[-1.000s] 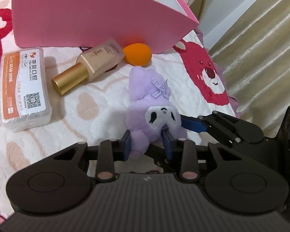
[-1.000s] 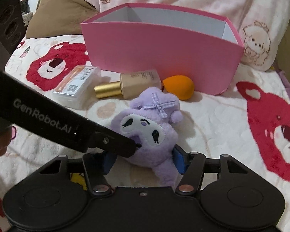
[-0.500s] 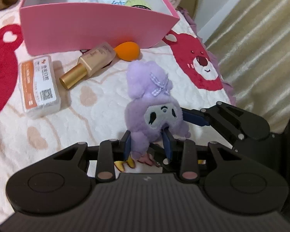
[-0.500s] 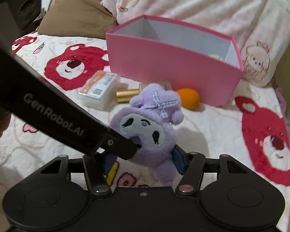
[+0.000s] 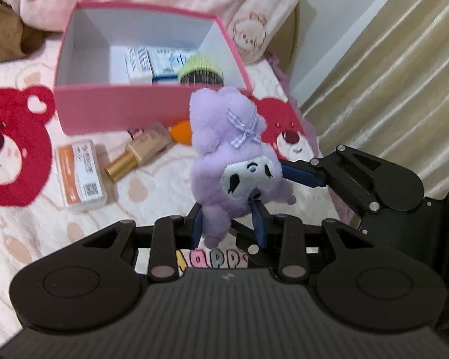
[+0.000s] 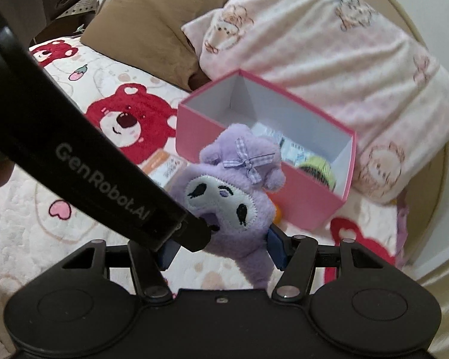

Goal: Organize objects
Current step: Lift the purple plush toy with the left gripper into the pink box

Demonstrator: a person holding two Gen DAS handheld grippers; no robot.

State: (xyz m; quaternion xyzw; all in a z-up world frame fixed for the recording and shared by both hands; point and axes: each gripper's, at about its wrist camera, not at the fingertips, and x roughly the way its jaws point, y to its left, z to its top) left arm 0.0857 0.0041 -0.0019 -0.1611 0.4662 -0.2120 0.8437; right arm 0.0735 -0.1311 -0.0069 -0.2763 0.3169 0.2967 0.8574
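Observation:
A purple plush toy (image 5: 230, 161) with a white face and a checked bow is held in the air above the bed. My left gripper (image 5: 229, 224) is shut on its lower body. My right gripper (image 6: 221, 249) is shut on it too, from the other side; the toy also shows in the right wrist view (image 6: 227, 191). The open pink box (image 5: 119, 107) stands beyond the toy and holds small packets and a green round brush (image 5: 200, 73). The box also shows in the right wrist view (image 6: 299, 197).
On the bear-print blanket in front of the box lie a foundation bottle with a gold cap (image 5: 137, 155), an orange sponge (image 5: 181, 131) and a clear orange-labelled case (image 5: 80, 176). Pillows (image 6: 329, 51) lie behind the box. A curtain (image 5: 389, 68) hangs at the right.
Both grippers have lifted the plush toy off the blanket and higher. The inside of the pink box has come into view.

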